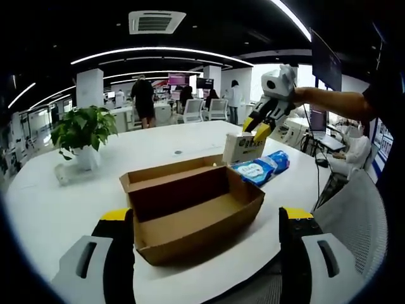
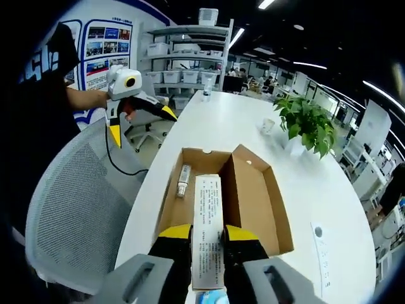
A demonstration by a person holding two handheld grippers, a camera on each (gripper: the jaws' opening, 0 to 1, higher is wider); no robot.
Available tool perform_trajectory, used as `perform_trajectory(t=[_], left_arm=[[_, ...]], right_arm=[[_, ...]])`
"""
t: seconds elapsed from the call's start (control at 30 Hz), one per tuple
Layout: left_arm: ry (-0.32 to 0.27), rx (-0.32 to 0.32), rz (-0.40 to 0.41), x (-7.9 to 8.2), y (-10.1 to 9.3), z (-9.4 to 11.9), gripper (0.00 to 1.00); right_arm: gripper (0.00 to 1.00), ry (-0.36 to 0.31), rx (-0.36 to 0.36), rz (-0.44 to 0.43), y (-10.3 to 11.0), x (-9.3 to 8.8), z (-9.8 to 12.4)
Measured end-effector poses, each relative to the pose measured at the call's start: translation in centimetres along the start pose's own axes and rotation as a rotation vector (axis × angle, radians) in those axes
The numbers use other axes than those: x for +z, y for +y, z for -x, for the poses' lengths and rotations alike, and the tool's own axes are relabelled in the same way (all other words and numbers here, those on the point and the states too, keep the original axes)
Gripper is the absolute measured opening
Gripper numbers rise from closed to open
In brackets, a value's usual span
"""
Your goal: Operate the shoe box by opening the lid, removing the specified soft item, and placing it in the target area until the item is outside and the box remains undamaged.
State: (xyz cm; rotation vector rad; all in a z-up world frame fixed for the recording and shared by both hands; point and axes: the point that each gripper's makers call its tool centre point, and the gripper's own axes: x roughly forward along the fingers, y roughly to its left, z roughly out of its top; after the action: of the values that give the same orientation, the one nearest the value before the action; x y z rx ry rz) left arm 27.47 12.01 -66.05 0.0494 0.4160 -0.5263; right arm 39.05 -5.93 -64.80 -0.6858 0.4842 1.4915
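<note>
An open-plan office with ceiling light strips, shelving and seated people surrounds a long white desk (image 1: 190, 136). A potted plant (image 1: 81, 130) stands on the desk, well apart from the open cardboard shoe box (image 1: 190, 212) near the desk's edge, with a grey mesh chair (image 2: 76, 209) beside it. The left gripper (image 1: 205, 244) hovers released before the box, its 2 fingers (image 1: 117, 244) spread wide. The right gripper (image 2: 207, 250) is clenched on a white tissue pack (image 2: 209, 234), held above the box. A blue wipes pack (image 1: 262, 168) lies just beside the box.
</note>
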Motion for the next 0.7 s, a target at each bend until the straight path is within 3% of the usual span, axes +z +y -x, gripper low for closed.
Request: perform_trajectory(t=[0.7], left_arm=[[-0.005,-0.004,-0.001,0.5,-0.3,-0.4,0.99]], right_arm=[[0.14,0.049,-0.077,0.021,-2.4,-3.2,4.7]])
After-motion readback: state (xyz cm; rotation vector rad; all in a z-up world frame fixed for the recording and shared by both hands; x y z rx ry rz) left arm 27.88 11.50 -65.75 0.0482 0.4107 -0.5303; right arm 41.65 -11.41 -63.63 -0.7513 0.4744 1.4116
